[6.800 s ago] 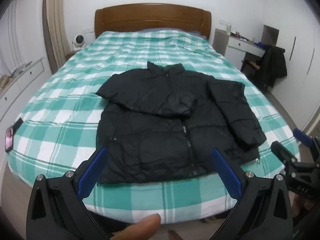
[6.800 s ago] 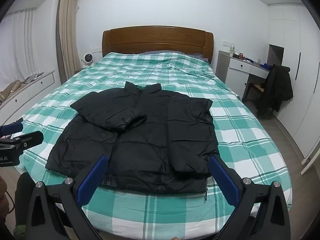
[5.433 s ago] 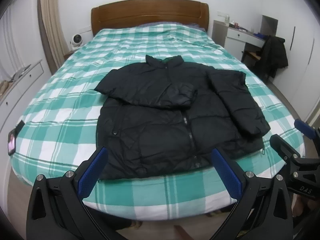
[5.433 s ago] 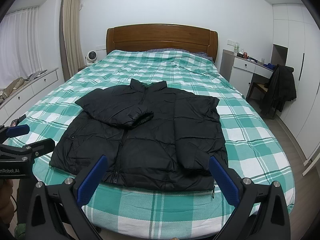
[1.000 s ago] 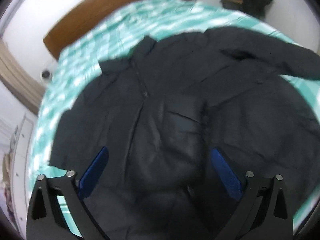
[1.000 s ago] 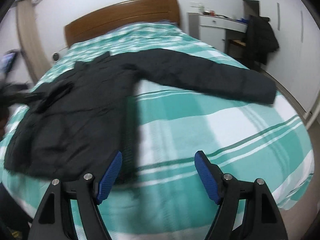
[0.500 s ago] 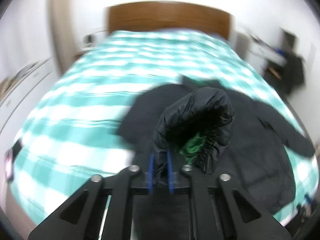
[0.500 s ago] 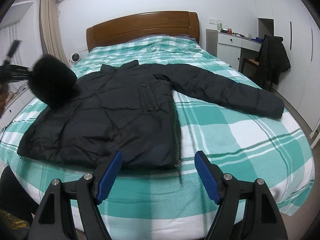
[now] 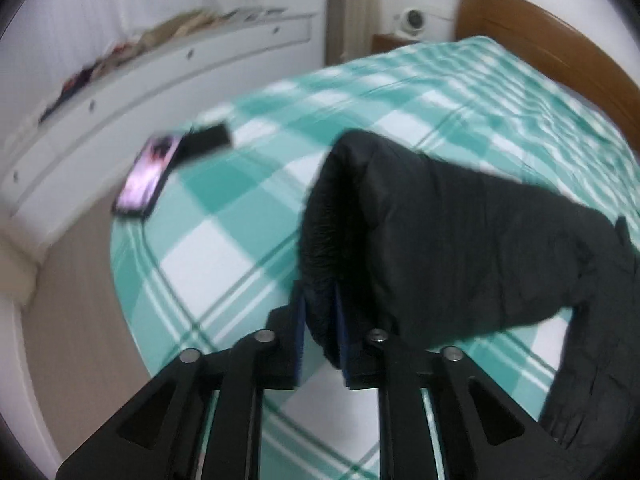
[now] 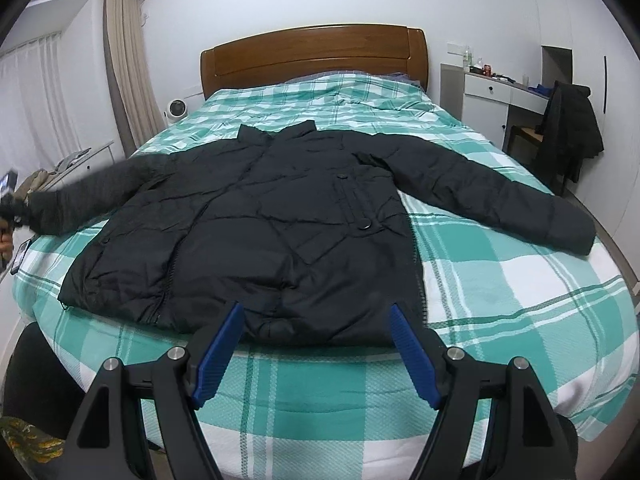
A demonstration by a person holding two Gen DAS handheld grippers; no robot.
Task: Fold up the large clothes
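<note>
One puffy black quilted jacket (image 10: pixel 280 216) on checked bed (image 10: pixel 520 280); left gripper (image 9: pixel 320 332) opening, pads pinching ribbed cuff (image 9: pixel 320 240); right gripper (image 10: pixel 316 344) fingers apart, empty.

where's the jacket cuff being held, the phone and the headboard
jacket cuff (image 9: pixel 320 240), left wrist view, on its ribbed edge
phone (image 9: pixel 146 178), left wrist view, on its lit screen
headboard (image 10: pixel 316 58), right wrist view, on the wooden panel's middle

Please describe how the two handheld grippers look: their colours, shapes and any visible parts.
The left gripper and the right gripper share one design: matte black angular frames with triangular cut-outs, silver round bolts at the joints, and two flat fingers with blue ribbed pads. No cables or markings are visible.
</note>
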